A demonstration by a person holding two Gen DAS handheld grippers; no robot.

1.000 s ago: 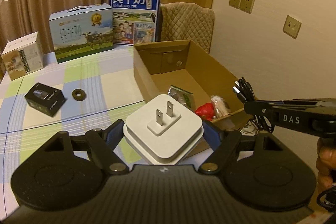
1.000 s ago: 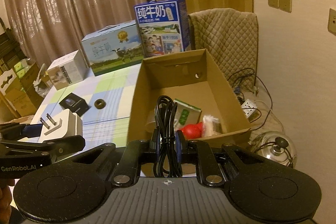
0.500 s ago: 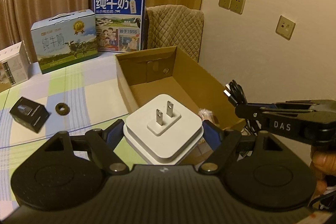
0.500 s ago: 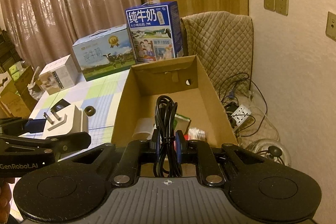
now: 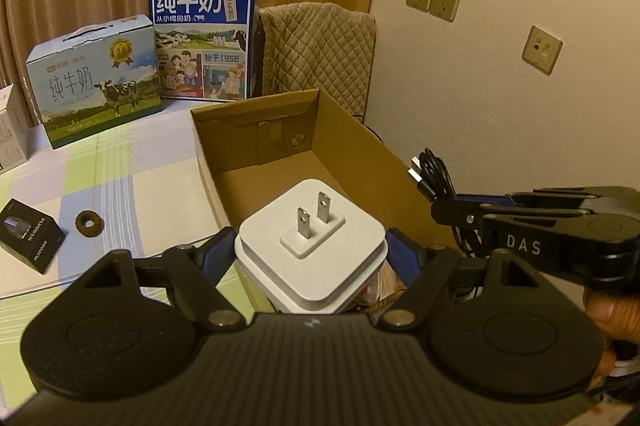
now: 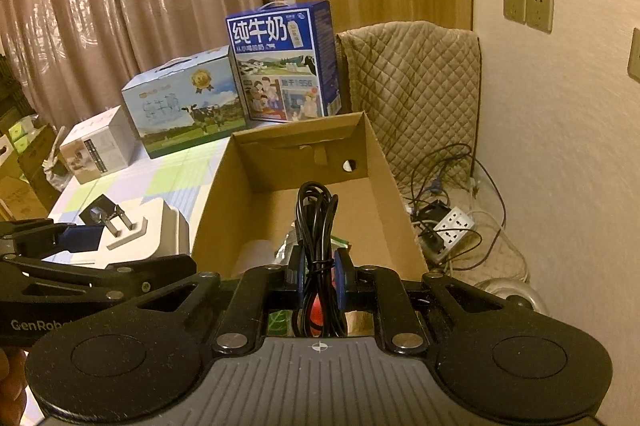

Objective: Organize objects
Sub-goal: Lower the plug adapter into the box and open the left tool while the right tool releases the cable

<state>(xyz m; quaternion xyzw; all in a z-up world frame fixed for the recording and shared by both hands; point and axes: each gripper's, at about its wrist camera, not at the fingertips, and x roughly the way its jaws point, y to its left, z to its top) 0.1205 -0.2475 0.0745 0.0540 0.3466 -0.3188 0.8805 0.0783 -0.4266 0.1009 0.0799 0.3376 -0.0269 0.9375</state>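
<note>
My left gripper point(image 5: 312, 250) is shut on a white plug adapter point(image 5: 310, 244), prongs up, held over the near left corner of the open cardboard box point(image 5: 360, 142). The adapter also shows in the right wrist view point(image 6: 132, 230). My right gripper point(image 6: 318, 266) is shut on a coiled black cable point(image 6: 316, 222) above the box's near end point(image 6: 380, 186). The cable and right gripper show at the right of the left wrist view point(image 5: 434, 172). Small items lie in the box under the grippers, mostly hidden.
On the checked table point(image 5: 120, 186) lie a small black box point(image 5: 30, 234) and a dark ring point(image 5: 89, 223). Two milk cartons point(image 5: 204, 38) point(image 5: 94, 78) stand at the back. A quilted chair point(image 6: 416, 86), a power strip and wires point(image 6: 452, 226) are right of the box.
Both grippers have moved forward and closer over the cardboard box, still holding the adapter and the cable. The box now fills more of both views.
</note>
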